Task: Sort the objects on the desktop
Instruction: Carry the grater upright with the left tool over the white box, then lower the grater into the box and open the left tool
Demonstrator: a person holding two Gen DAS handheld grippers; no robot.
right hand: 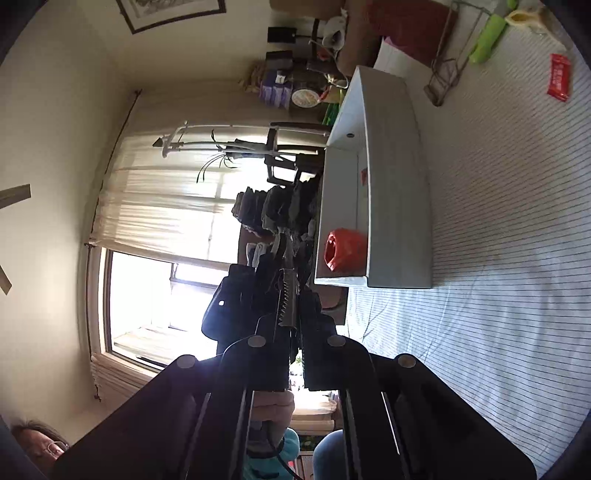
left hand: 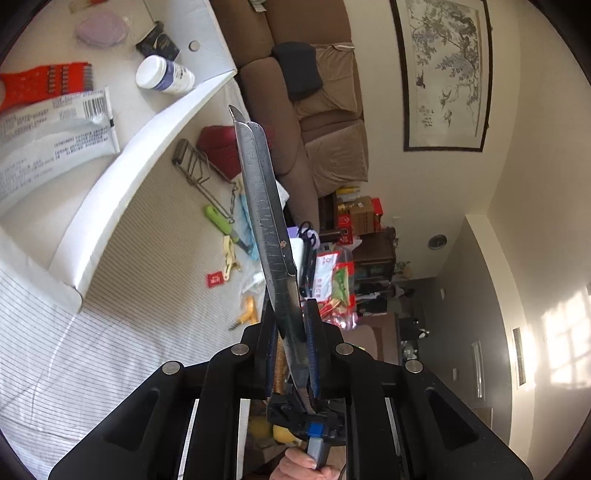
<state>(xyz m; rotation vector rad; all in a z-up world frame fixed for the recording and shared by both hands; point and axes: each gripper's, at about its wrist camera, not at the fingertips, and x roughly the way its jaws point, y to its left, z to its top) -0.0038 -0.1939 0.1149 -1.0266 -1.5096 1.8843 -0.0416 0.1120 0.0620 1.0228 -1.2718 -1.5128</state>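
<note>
two views, left wrist first: the left gripper (left hand: 291, 354) has its fingers closed tight on a long steel blade (left hand: 264, 206), apparently a pair of large scissors, which runs straight out from between the fingers and ends in a point far ahead. left of the fingers lies the striped worktop (left hand: 147, 258), and beyond that the white tray (left hand: 122, 177), holding a white tube (left hand: 55, 144), a red packet (left hand: 40, 83), a white bottle (left hand: 164, 75), a dark sachet (left hand: 157, 42) and a pale purple pouch (left hand: 101, 27). just left of the blade, on the cloth, lie a wire rack (left hand: 201, 173), a green-handled tool (left hand: 221, 219), a cream clip (left hand: 231, 254), a small red sachet (left hand: 214, 278) and a yellow-handled tool (left hand: 245, 312). a hand (left hand: 306, 465) shows below the fingers.

right wrist view: the right gripper (right hand: 291, 295) has its fingers shut together on a thin toothed metal strip (right hand: 286, 299) standing between them. right of and ahead of the fingers sits the white tray (right hand: 399, 192), seen from its end, with an orange-red bag (right hand: 343, 249) inside near the closest corner. further right and ahead on the striped worktop (right hand: 498, 258) lie a red sachet (right hand: 559, 81), a green handle (right hand: 487, 38) and the wire rack (right hand: 448, 70).
</note>
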